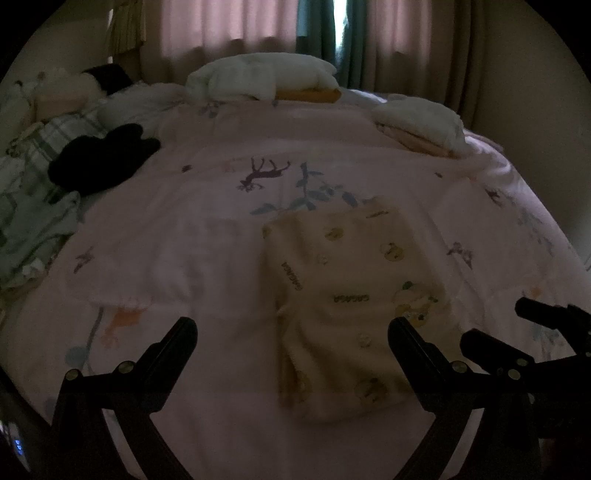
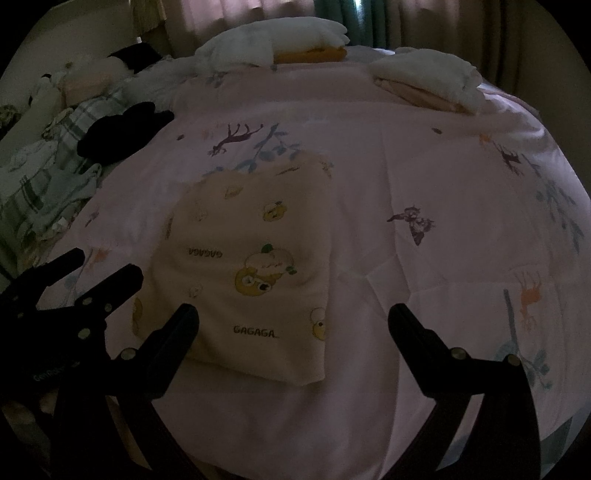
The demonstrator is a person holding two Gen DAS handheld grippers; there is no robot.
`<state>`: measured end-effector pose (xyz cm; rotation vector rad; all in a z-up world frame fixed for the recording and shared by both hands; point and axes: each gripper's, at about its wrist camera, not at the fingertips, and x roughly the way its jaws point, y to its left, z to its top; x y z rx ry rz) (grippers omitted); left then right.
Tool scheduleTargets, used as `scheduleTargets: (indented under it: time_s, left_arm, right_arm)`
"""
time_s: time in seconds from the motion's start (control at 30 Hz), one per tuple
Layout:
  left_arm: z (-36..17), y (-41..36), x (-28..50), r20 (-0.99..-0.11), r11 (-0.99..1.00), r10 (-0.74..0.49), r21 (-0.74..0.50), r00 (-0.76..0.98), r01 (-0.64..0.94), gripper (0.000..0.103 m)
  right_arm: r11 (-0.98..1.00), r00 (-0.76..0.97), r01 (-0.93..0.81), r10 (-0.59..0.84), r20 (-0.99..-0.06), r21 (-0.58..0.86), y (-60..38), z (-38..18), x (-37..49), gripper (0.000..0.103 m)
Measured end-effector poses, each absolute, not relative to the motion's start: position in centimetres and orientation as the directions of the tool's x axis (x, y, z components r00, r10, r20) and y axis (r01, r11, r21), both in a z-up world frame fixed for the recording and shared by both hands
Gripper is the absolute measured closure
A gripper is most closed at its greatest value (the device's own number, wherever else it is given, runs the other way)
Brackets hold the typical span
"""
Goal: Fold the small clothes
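Observation:
A small cream garment (image 1: 343, 295) (image 2: 251, 266) printed with yellow ducks and "GAGAGA" lies folded into a flat rectangle on the pink bed sheet (image 1: 207, 206) (image 2: 424, 166). My left gripper (image 1: 291, 328) hovers open over the garment's near left part, holding nothing. My right gripper (image 2: 293, 314) is open above the garment's near right edge, also holding nothing. The right gripper (image 1: 517, 325) shows at the lower right of the left wrist view. At the lower left of the right wrist view, the left gripper (image 2: 107, 266) shows.
A black garment (image 1: 99, 162) (image 2: 122, 133) and a heap of plaid and pale clothes (image 1: 33, 192) (image 2: 51, 166) lie at the left. Folded white stacks sit at the far side (image 1: 258, 79) (image 2: 277, 40) and back right (image 1: 421, 125) (image 2: 428, 77). Curtains (image 1: 236, 26) hang behind.

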<state>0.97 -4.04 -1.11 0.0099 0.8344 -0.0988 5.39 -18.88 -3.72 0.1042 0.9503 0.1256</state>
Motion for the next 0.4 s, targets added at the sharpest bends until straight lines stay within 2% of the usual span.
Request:
scheduleTargets:
  time_s: [0.4]
  left_arm:
    - [-0.94, -3.71, 1.11, -0.733, 0.994, -0.108, -0.067, 0.672, 0.087, 0.001]
  right_arm:
    - [0.986, 0.579, -0.06, 0.163, -0.799, 0.157, -19.1, -3.65, 5.23, 0.0]
